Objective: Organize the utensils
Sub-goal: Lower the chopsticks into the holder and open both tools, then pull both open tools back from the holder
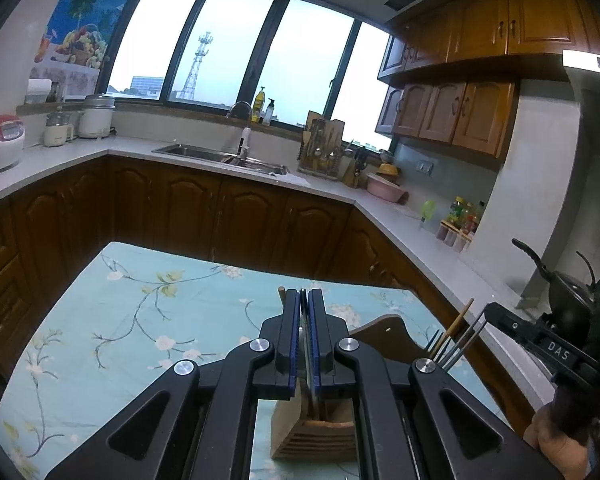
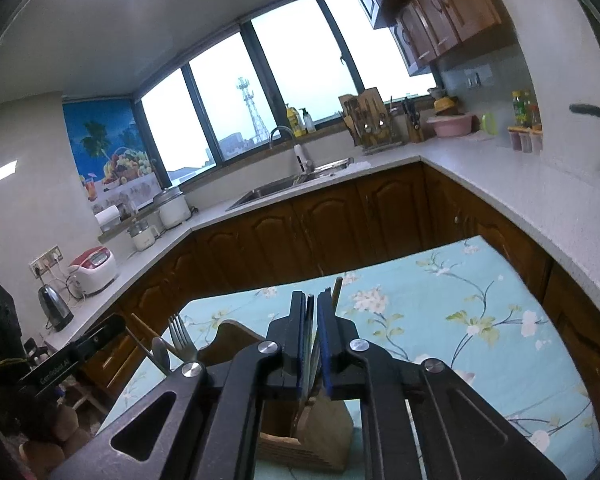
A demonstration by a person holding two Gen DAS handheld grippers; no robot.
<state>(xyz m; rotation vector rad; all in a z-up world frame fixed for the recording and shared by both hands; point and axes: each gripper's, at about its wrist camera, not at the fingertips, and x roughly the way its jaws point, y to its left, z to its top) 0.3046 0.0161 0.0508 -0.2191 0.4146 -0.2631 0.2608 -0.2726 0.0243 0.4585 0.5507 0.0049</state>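
the left gripper (image 1: 305, 296) has its blue-padded jaws pressed almost together on a thin flat metal utensil (image 1: 309, 364), whose blade runs down between the pads toward the wooden holder (image 1: 312, 434) right below the fingers. what kind of utensil it is cannot be told. the holder stands on the floral tablecloth (image 1: 120, 320) under the tool, and a curved wooden piece (image 1: 384, 334) rises just right of the jaws. further right, chopsticks (image 1: 456, 338) stick up beside the other tool.

the right gripper (image 2: 315, 300) shows a narrow gap between its pads; thin sticks (image 2: 309, 344) stand in that gap, lying against the left pad, with daylight on the right side, so the grip looks slack. a brown stick tip (image 2: 337, 290) pokes up just beyond the right finger. the same wooden holder (image 2: 320, 432) sits directly beneath. left of the jaws a fork (image 2: 179, 330) and a spoon (image 2: 161, 354) stand upright
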